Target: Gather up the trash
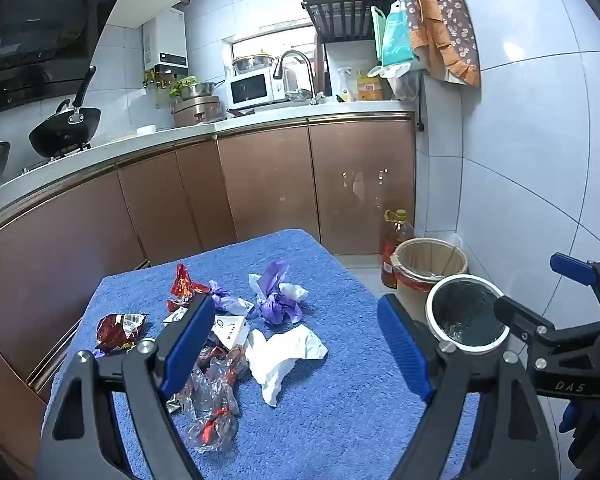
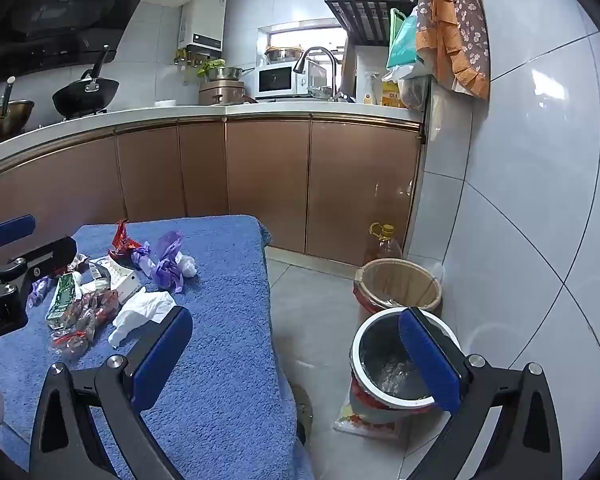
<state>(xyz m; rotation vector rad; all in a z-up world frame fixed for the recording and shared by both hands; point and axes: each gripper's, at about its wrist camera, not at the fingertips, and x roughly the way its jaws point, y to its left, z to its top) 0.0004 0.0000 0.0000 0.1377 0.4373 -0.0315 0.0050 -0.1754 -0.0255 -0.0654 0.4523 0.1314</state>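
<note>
Trash lies on a blue towel-covered table point(image 1: 332, 384): a crumpled white tissue point(image 1: 284, 354), a purple wrapper point(image 1: 274, 294), red snack wrappers point(image 1: 120, 330), clear plastic wrappers point(image 1: 214, 400) and a white carton point(image 1: 230, 330). My left gripper point(image 1: 296, 344) is open and empty above the tissue. My right gripper point(image 2: 296, 360) is open and empty over the table's right edge. A white-rimmed trash bin with a dark liner point(image 2: 396, 360) stands on the floor right of the table. The tissue point(image 2: 142, 312) and purple wrapper point(image 2: 168, 264) also show in the right wrist view.
A second bin with a tan liner point(image 2: 398, 286) and an oil bottle point(image 2: 384, 242) stand by the tiled wall. Brown kitchen cabinets point(image 1: 260, 184) run behind the table, with a wok point(image 1: 66, 130), microwave point(image 1: 252, 88) and sink faucet point(image 1: 296, 64) on the counter.
</note>
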